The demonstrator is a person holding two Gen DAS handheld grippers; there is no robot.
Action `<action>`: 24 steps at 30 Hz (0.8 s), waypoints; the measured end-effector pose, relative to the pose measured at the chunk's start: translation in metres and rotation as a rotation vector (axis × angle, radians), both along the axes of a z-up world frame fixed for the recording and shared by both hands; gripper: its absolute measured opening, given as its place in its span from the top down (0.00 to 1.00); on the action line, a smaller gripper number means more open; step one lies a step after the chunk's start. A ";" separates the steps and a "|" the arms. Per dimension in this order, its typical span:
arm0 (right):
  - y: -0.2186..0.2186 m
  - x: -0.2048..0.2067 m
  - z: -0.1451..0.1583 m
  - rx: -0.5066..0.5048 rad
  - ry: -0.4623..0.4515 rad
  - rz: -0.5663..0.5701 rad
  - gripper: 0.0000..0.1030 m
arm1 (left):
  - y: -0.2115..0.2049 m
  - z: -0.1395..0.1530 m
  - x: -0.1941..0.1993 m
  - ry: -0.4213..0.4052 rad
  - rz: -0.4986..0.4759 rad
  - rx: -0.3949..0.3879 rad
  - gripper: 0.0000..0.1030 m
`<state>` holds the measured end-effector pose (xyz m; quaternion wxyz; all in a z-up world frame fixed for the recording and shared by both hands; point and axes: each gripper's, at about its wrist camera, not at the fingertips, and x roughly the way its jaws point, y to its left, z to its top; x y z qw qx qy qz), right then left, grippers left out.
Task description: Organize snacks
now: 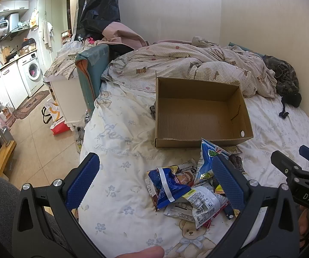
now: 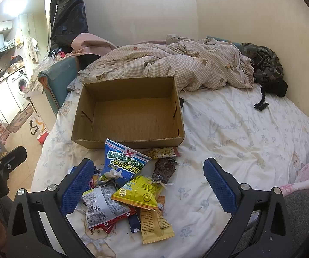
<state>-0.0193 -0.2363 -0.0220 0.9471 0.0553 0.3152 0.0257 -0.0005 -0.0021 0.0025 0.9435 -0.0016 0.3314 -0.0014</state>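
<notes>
Two grippers hover over a bed: the left gripper (image 1: 156, 185) and the right gripper (image 2: 152, 186) both have their blue-padded jaws spread wide apart and hold nothing. Between and just beyond the fingers lies a loose pile of snack packets on the white flowered sheet (image 2: 229, 129). The pile includes a blue chip bag (image 2: 123, 163), a yellow packet (image 2: 139, 193), a silver-grey packet (image 2: 102, 208), a dark brown bar (image 2: 164, 169) and a tan wrapper (image 2: 154, 225). In the left view, a dark blue packet (image 1: 167, 187) lies at the pile's left side. Directly behind the pile sits an empty cardboard box (image 2: 130, 138), its near wall touching the blue chip bag. A checked quilt (image 2: 175, 64) lies bunched behind the box.
</notes>
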 end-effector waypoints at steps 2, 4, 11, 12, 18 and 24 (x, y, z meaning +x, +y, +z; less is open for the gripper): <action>0.000 0.000 0.001 0.000 0.000 -0.001 0.00 | 0.000 0.000 0.000 0.000 0.000 0.001 0.00; -0.001 0.000 0.002 0.001 -0.001 -0.001 0.00 | 0.000 0.000 0.000 0.000 0.001 0.001 0.00; 0.000 0.000 -0.001 -0.005 0.000 -0.002 0.00 | 0.000 0.001 -0.001 -0.002 0.003 0.005 0.00; -0.001 0.001 -0.002 -0.006 -0.001 -0.003 0.00 | 0.000 0.002 -0.001 -0.003 0.003 0.007 0.00; -0.002 0.002 -0.002 -0.005 -0.002 -0.003 0.00 | 0.003 0.004 0.000 0.001 0.004 0.006 0.00; -0.001 0.001 -0.001 -0.006 -0.004 -0.003 0.00 | 0.003 0.003 0.000 0.000 0.007 0.008 0.00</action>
